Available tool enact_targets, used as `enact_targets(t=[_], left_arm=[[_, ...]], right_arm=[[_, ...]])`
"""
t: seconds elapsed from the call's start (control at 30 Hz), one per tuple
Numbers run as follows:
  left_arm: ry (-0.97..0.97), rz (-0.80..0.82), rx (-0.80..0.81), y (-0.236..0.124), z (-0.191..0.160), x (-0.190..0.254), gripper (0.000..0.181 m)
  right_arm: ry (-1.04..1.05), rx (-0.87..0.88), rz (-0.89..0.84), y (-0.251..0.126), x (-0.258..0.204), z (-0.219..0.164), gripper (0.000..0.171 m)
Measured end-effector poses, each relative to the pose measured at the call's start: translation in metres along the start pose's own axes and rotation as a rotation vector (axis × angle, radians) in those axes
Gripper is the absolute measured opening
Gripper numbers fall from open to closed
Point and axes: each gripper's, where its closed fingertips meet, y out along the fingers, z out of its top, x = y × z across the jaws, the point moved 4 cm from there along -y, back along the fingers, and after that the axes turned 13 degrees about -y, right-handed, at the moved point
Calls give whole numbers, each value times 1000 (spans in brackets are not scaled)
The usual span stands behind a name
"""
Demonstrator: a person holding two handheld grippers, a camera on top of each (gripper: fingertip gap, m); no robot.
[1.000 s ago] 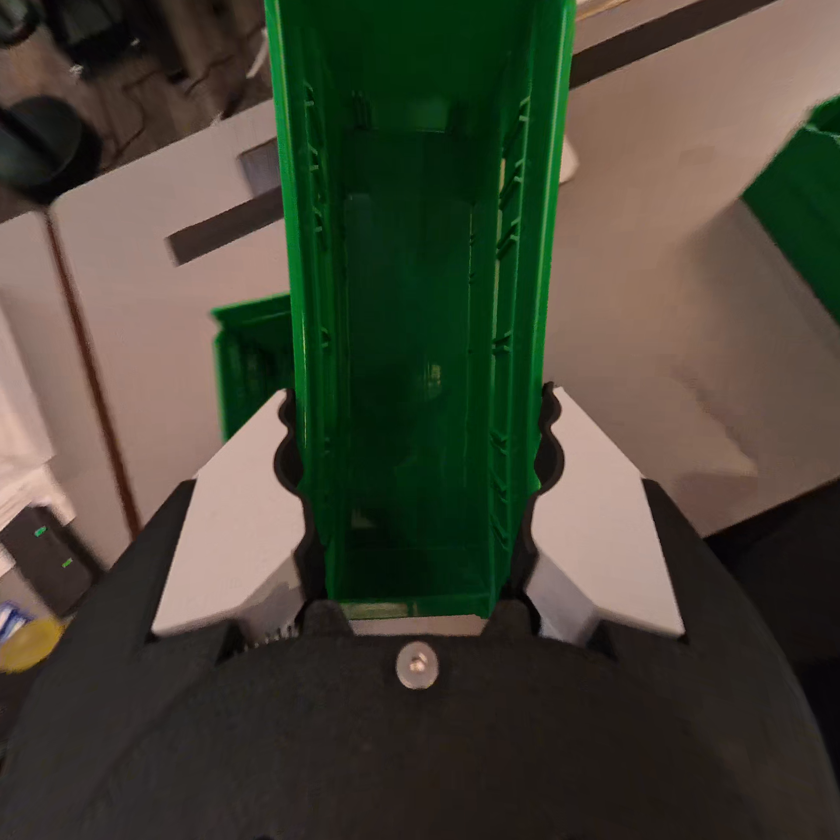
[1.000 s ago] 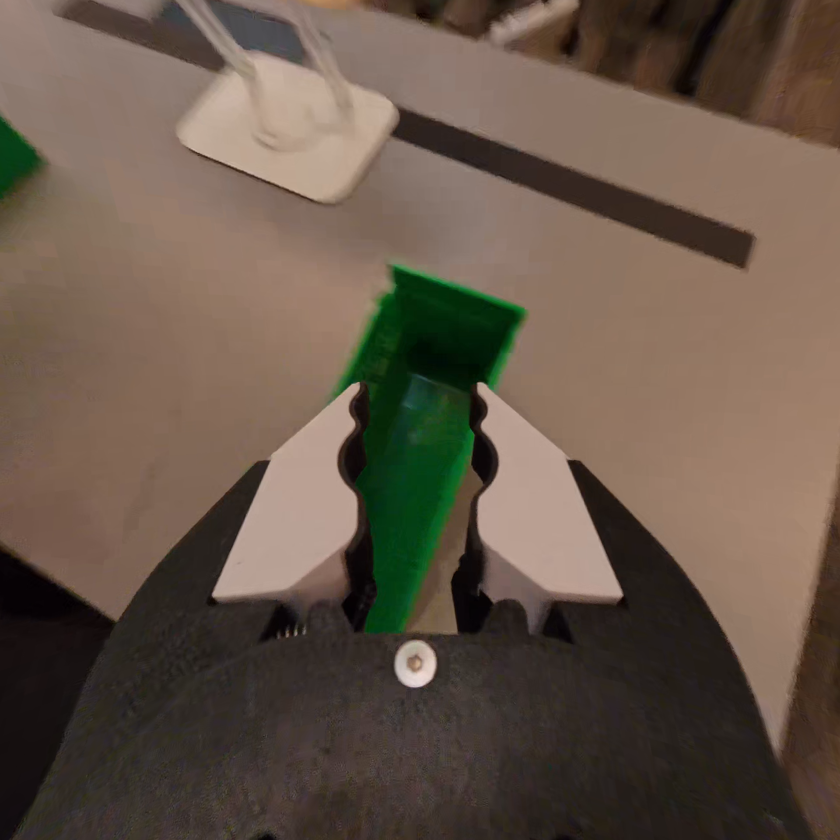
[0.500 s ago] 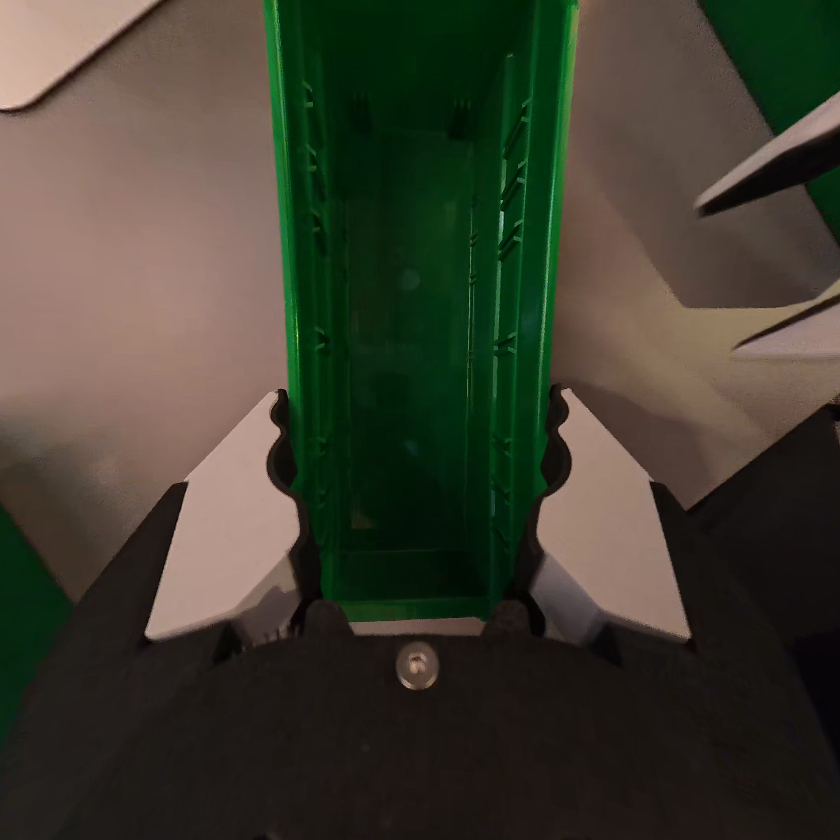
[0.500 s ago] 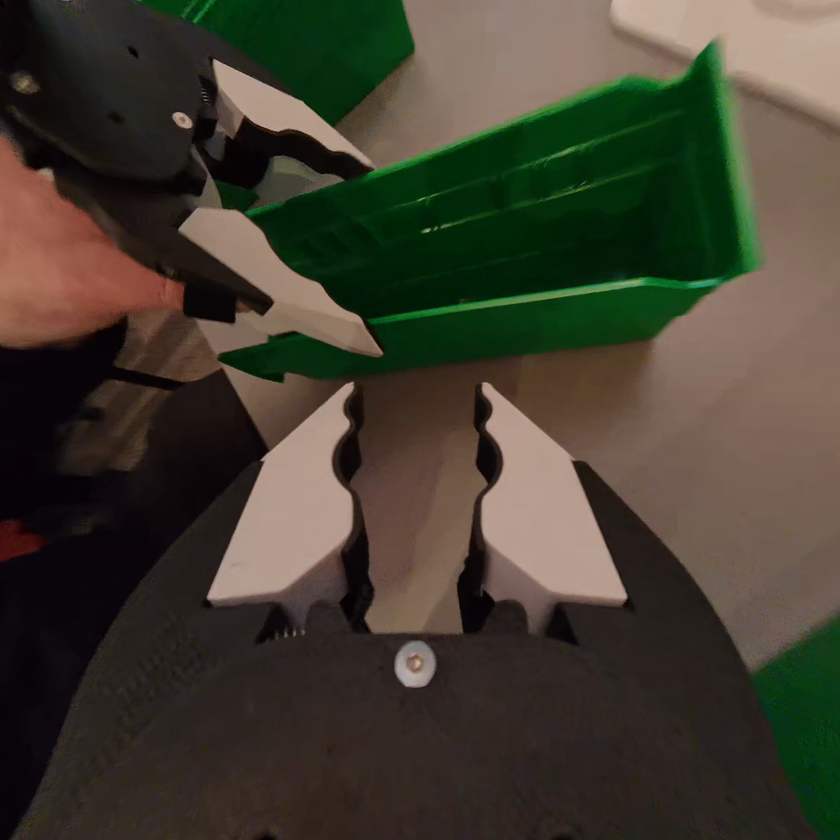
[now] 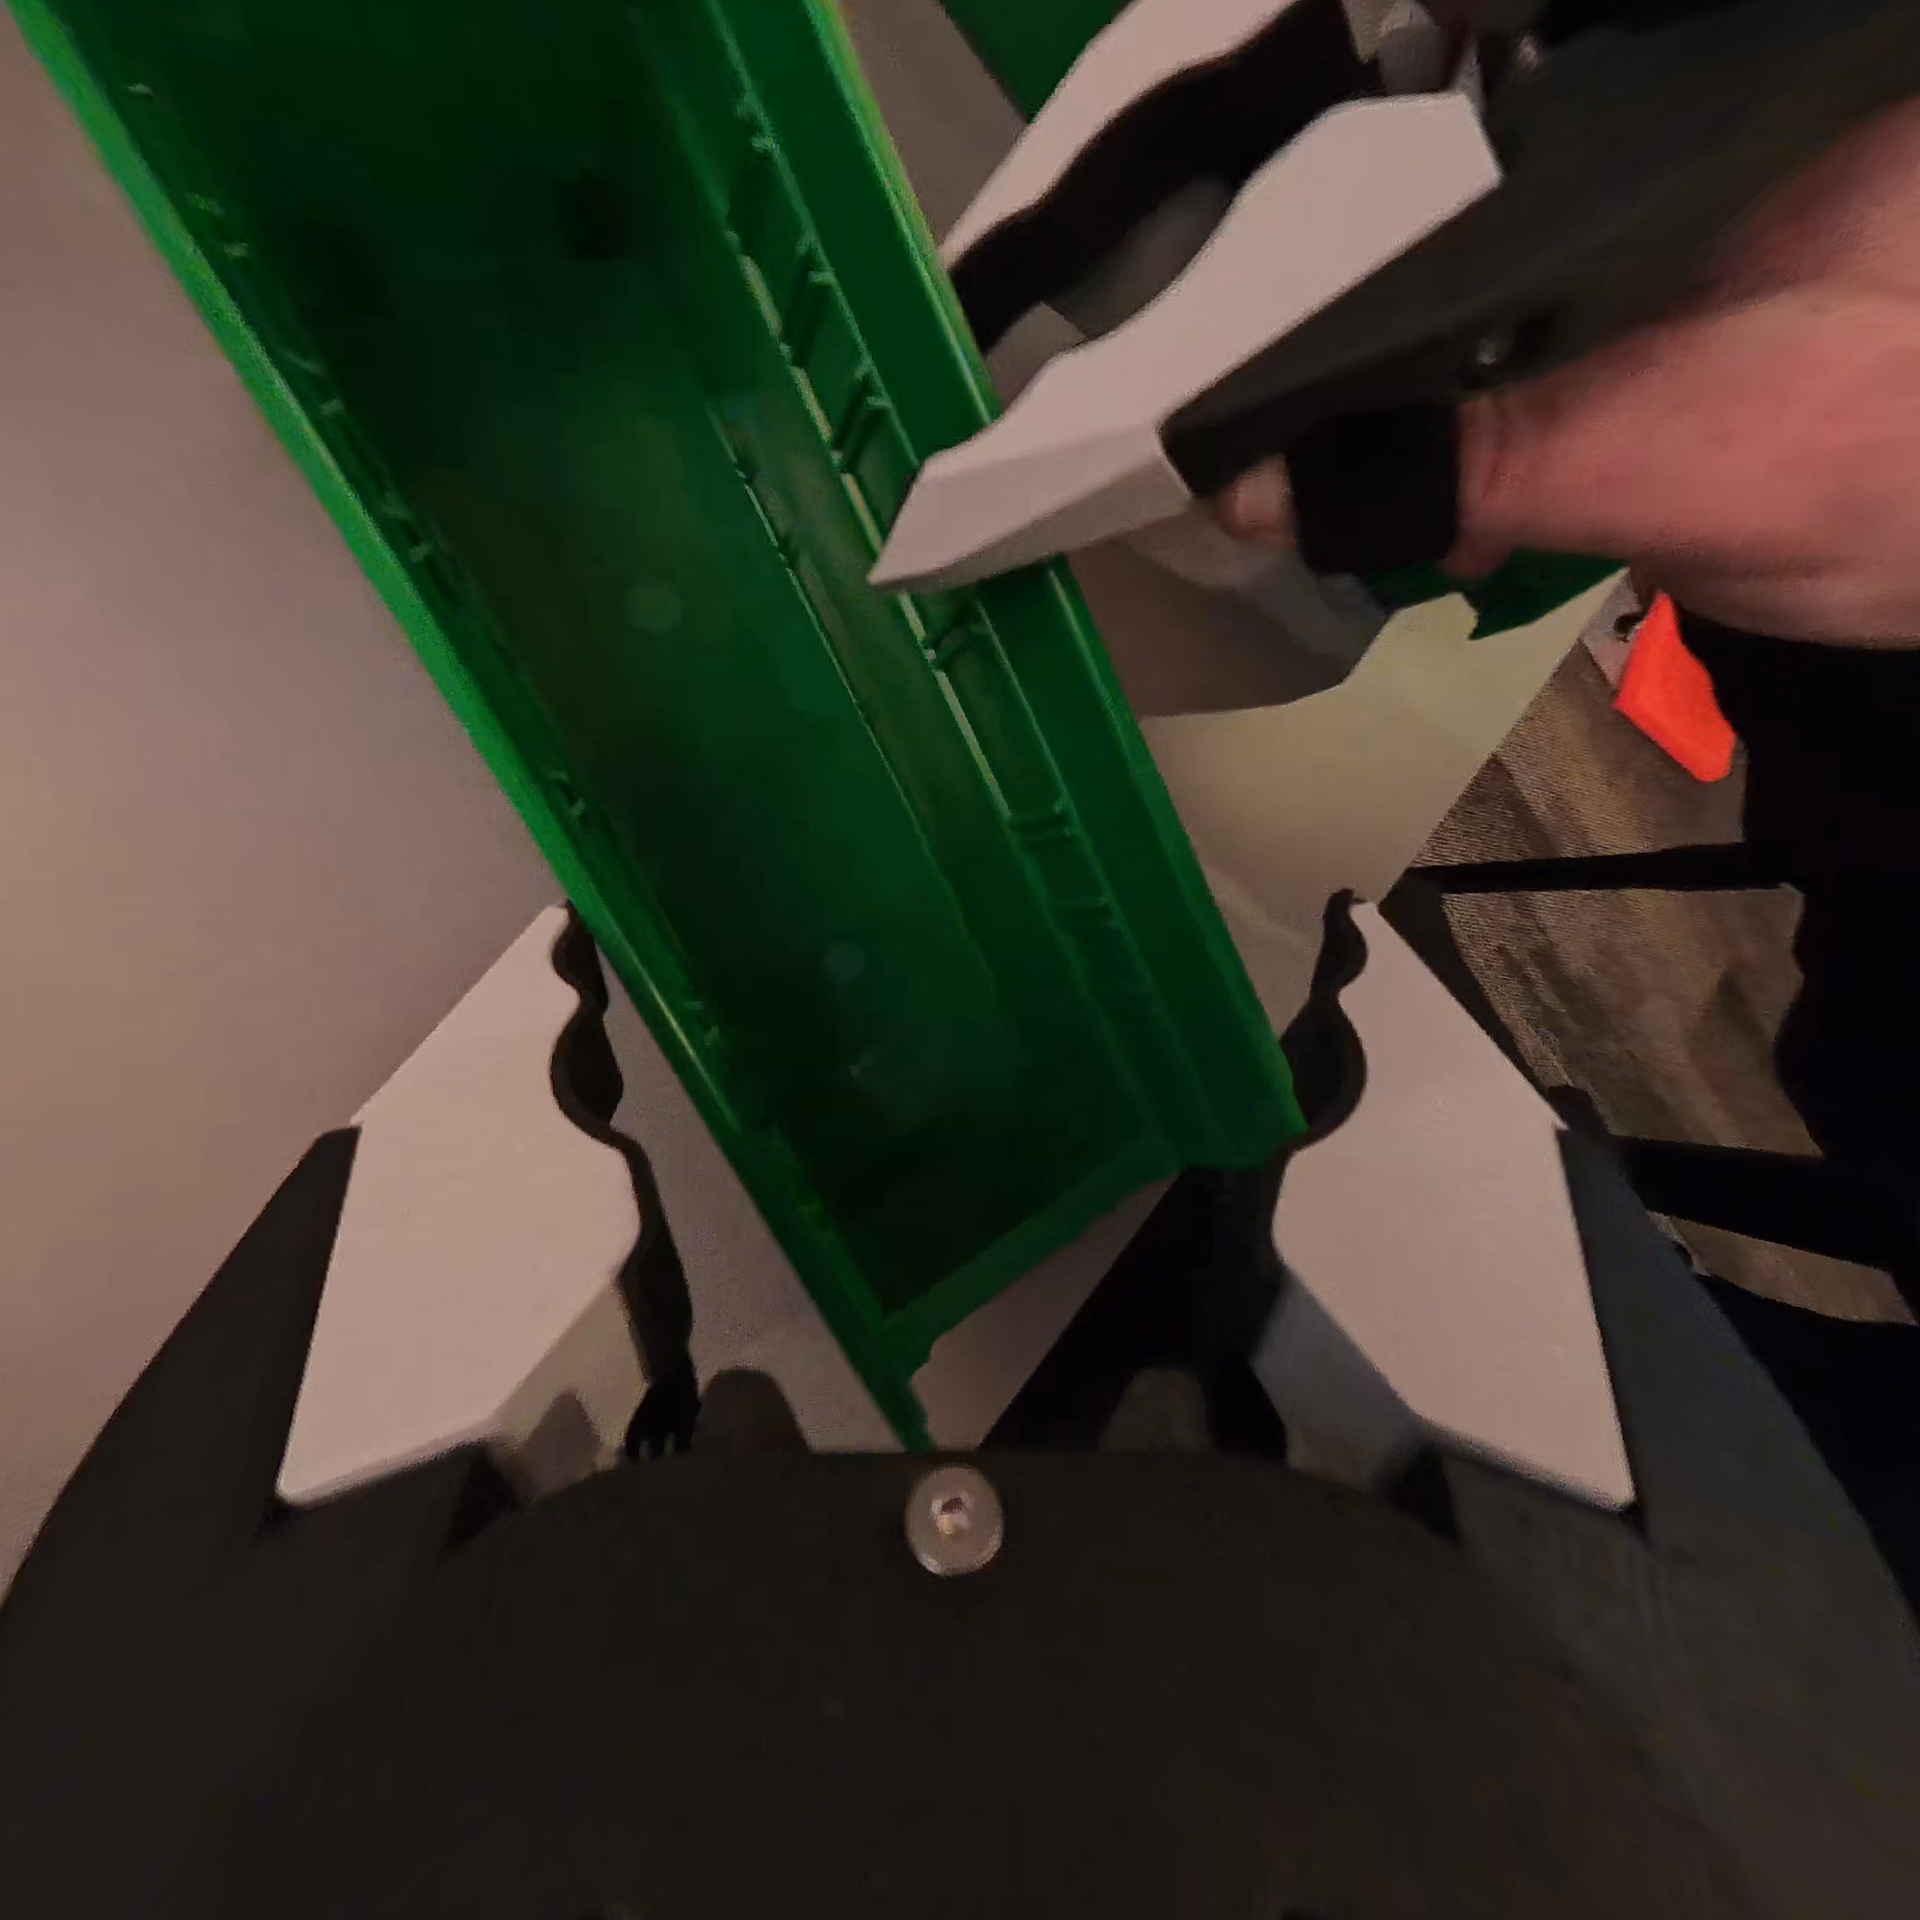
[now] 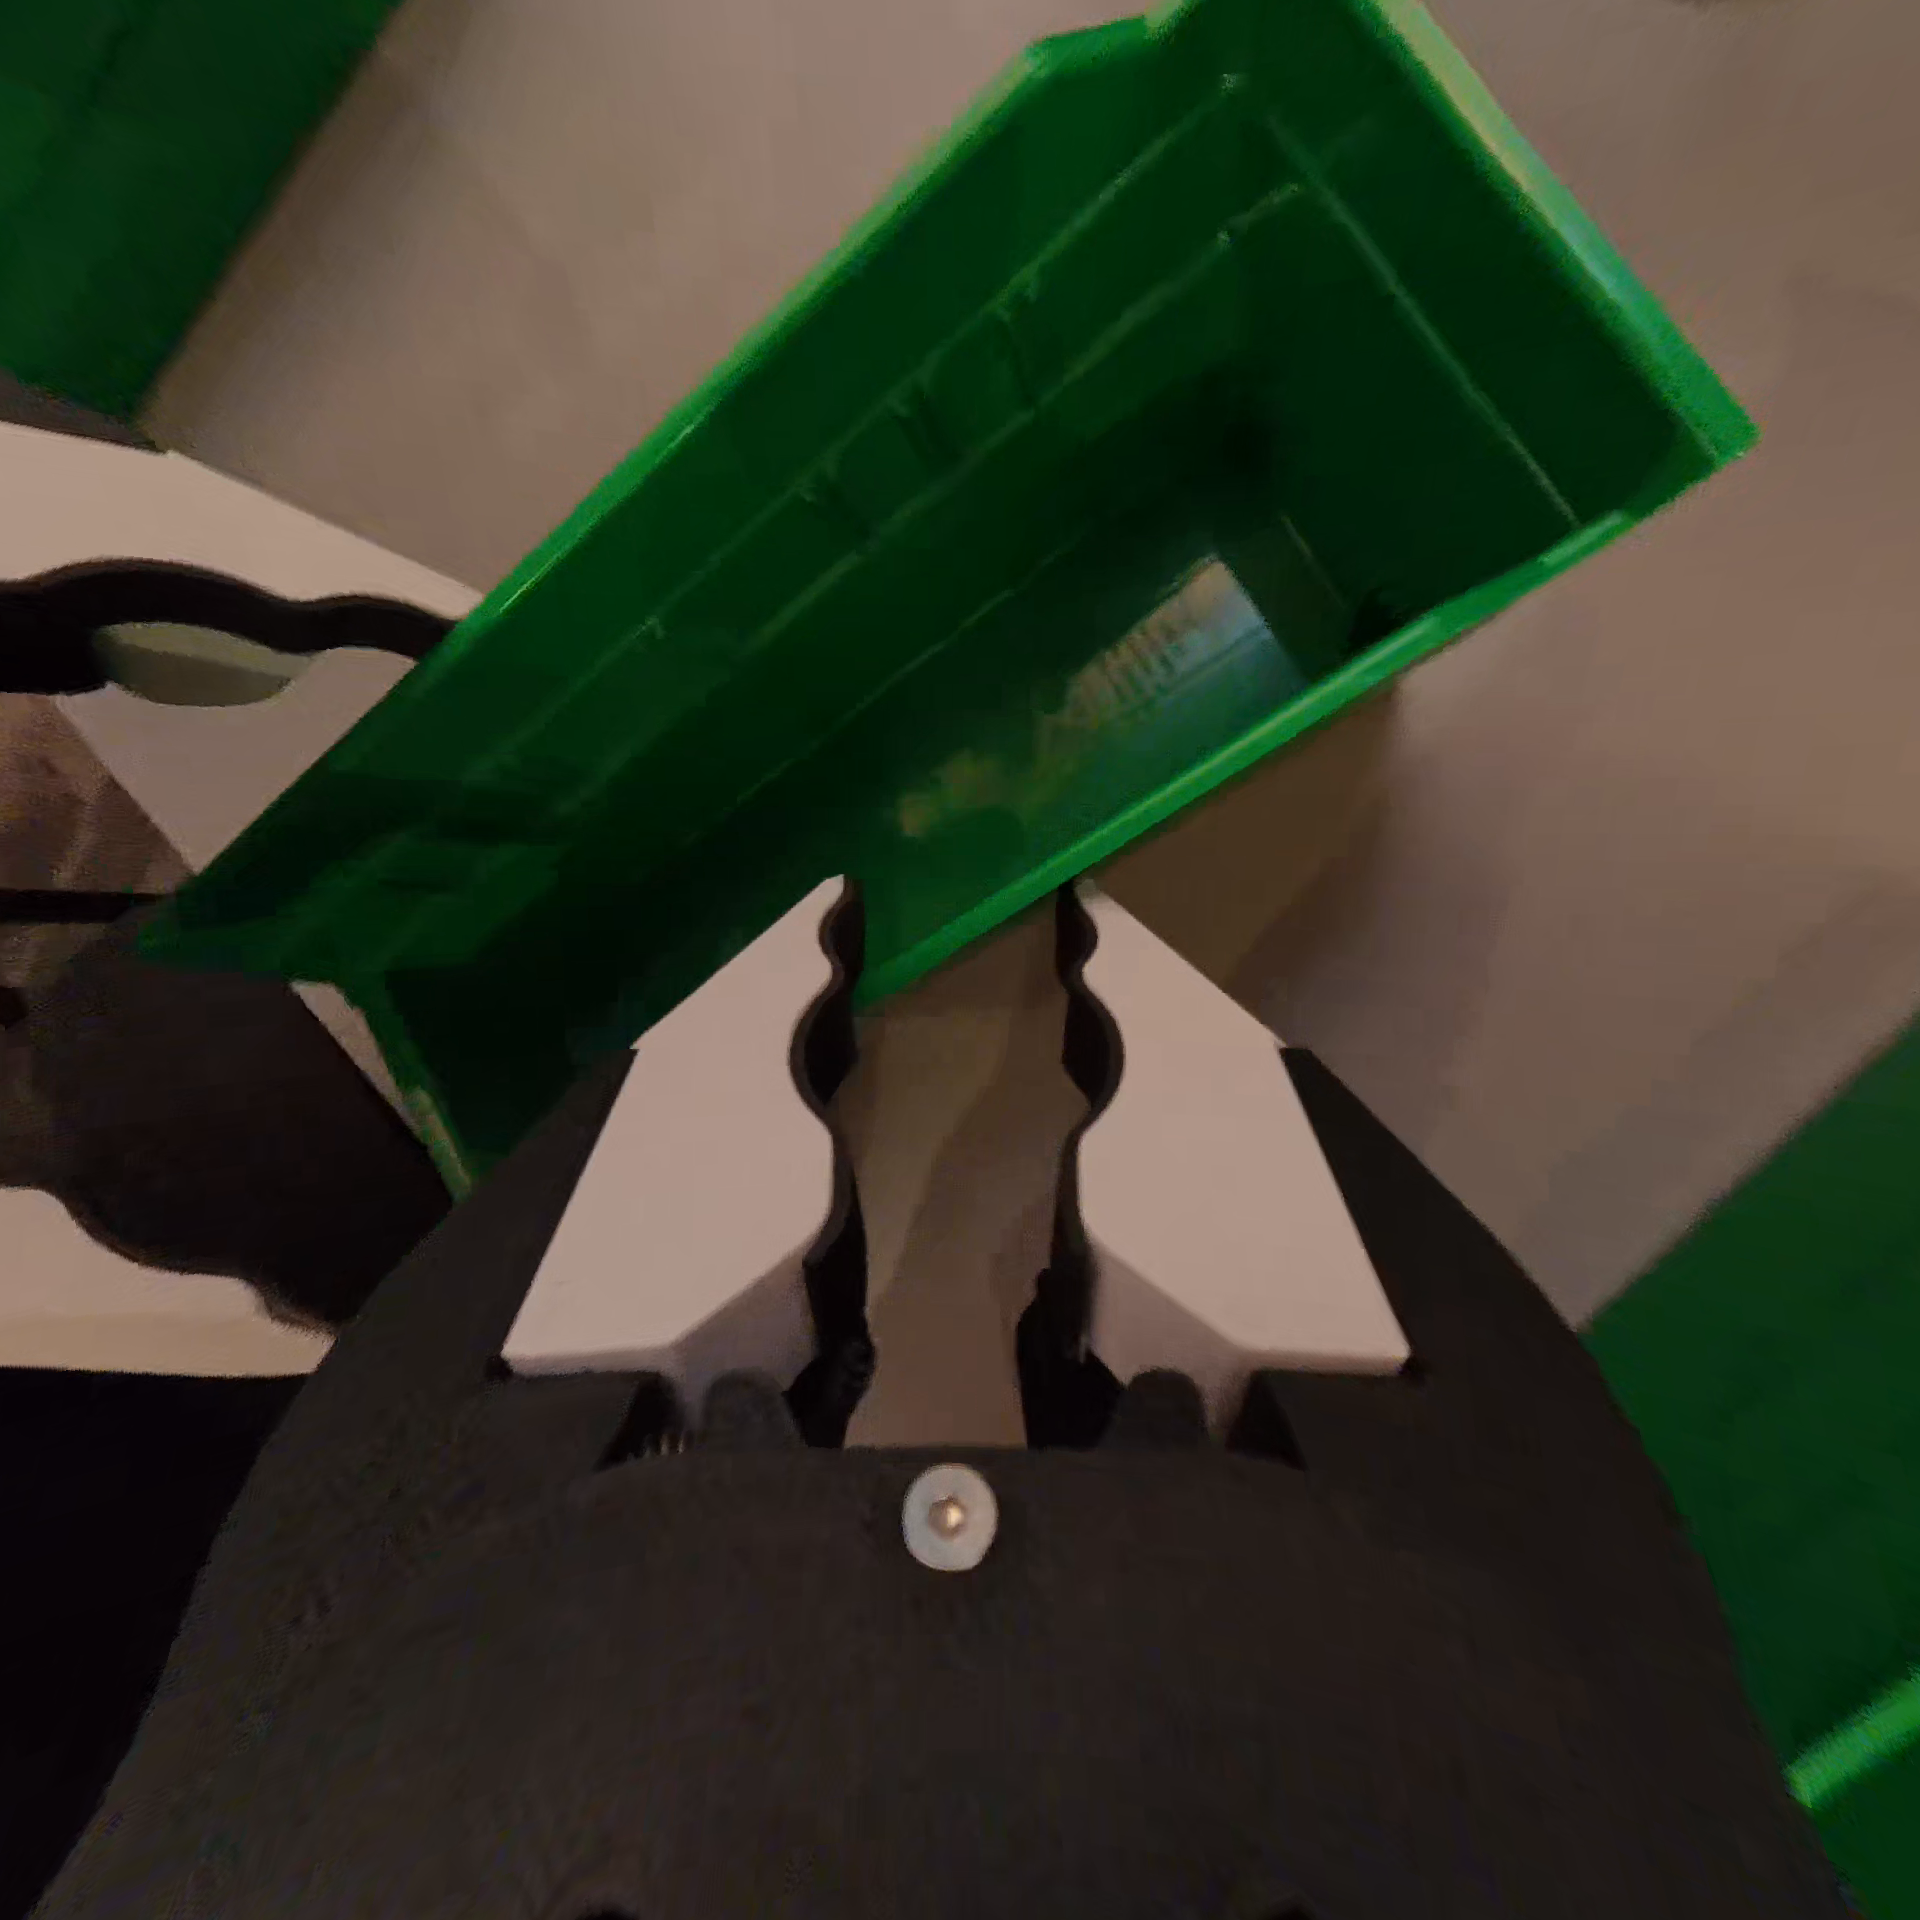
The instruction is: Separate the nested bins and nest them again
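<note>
Green bin [image 5: 727, 665] sits angled on the pale surface [image 5: 187, 727], its near end loose between the left gripper [image 5: 956, 1023] with fingers wide apart. Right gripper [image 6: 961, 904] has fingers apart too, straddling the bin's side wall mid-length, not clamped.

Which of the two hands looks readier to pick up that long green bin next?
Right, I'd judge. The right gripper has its open fingers astride the side wall of the green bin, so closing should catch it. The left gripper is spread wide, with the bin's end lying skewed and loose between its fingers.
</note>
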Motion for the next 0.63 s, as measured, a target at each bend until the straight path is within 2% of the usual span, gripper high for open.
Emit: enact_targets(t=[0.03, 0.23, 0.4, 0.53, 0.6, 0.63], left_arm=[[-3, -23, -7, 4, 0, 4, 131], [36, -85, -22, 30, 9, 31, 127], [65, -181, -40, 34, 15, 45, 136], [104, -215, 8, -13, 14, 38, 129], [116, -105, 83, -54, 18, 11, 128], [114, 9, 116, -78, 20, -13, 129]], right_arm=[[-7, -20, -13, -2, 4, -1, 31], [-55, -152, -155, -17, 34, -12, 14], [-50, -167, -208, -28, 49, -19, 19], [-97, -67, -273, -48, 46, -10, 24], [-127, -22, -300, -60, 41, -4, 22], [-136, 9, -297, -65, 37, -1, 21]])
